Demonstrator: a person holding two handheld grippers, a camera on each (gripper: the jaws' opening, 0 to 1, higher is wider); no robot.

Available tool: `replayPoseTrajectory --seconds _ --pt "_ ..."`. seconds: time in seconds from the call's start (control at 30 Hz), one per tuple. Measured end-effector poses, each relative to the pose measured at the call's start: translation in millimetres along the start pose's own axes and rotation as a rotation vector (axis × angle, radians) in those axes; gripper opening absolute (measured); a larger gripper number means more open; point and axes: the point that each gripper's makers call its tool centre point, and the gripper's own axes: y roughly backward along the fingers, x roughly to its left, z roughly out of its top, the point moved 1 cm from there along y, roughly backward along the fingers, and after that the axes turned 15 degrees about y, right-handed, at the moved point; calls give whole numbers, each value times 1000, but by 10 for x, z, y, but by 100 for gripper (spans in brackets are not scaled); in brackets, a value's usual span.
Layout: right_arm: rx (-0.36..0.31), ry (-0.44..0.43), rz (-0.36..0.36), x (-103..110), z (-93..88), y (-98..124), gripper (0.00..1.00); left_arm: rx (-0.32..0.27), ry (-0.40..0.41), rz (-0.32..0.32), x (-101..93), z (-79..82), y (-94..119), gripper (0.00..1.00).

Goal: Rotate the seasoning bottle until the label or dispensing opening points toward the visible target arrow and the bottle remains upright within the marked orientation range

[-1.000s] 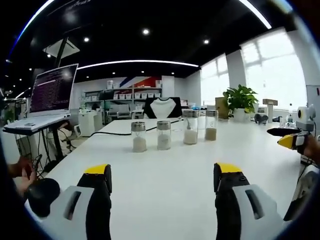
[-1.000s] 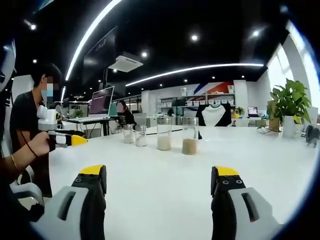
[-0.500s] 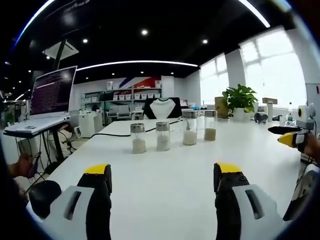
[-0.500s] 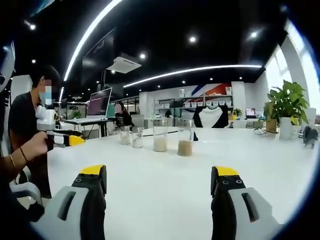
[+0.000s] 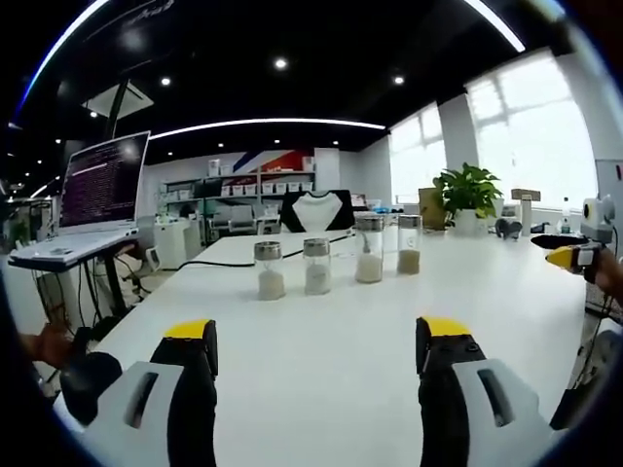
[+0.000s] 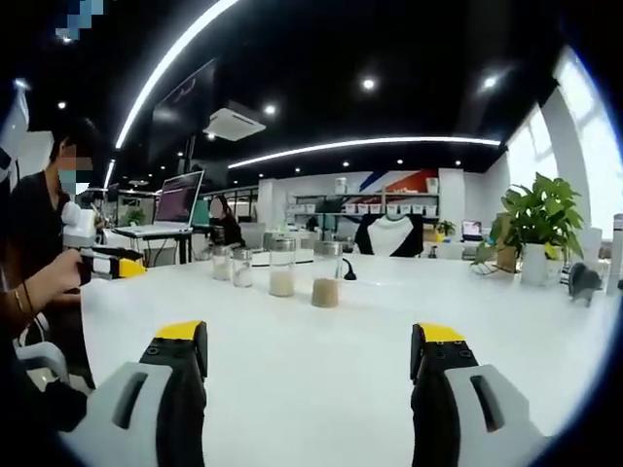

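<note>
Left tool (image 5: 316,365) and right tool (image 6: 307,365) both spread wide and holding nothing above the white tabletop (image 5: 331,321), four upright seasoning bottles (image 5: 336,258) in a row farther off, well apart from either tool.

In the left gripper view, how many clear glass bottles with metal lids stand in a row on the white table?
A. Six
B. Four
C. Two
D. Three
B: on the white table stand four clear glass bottles with metal lids: two short ones with white powder, a taller one with white powder, and one with tan powder.
</note>
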Motion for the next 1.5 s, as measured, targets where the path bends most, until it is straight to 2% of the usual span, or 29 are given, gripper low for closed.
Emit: replayPoseTrajectory --seconds 0.23,0.53,0.73,0.9,1.1,1.33,1.5 --pt "-4 -11 -14 -174 -19 123 87 8 -24 -2 10 17 -47 89" --pt "-33 -38 33 -55 27 90 86 8 -76 -14 83 150 -203 87" --pt "-34 -32 61 24 43 43 86 -16 -98 -40 159 328 -409 86" --pt "-35 -27 70 41 57 24 85 1 -117 -44 230 366 -632 85" --pt "-33 -28 74 60 64 13 85 -5 -116 -66 257 454 -893 84" --pt "-28 -24 80 84 75 -12 85 5 -117 -115 298 520 -1192 79" --pt "-25 -21 84 103 87 -47 85 12 -128 -106 355 521 -1369 76"
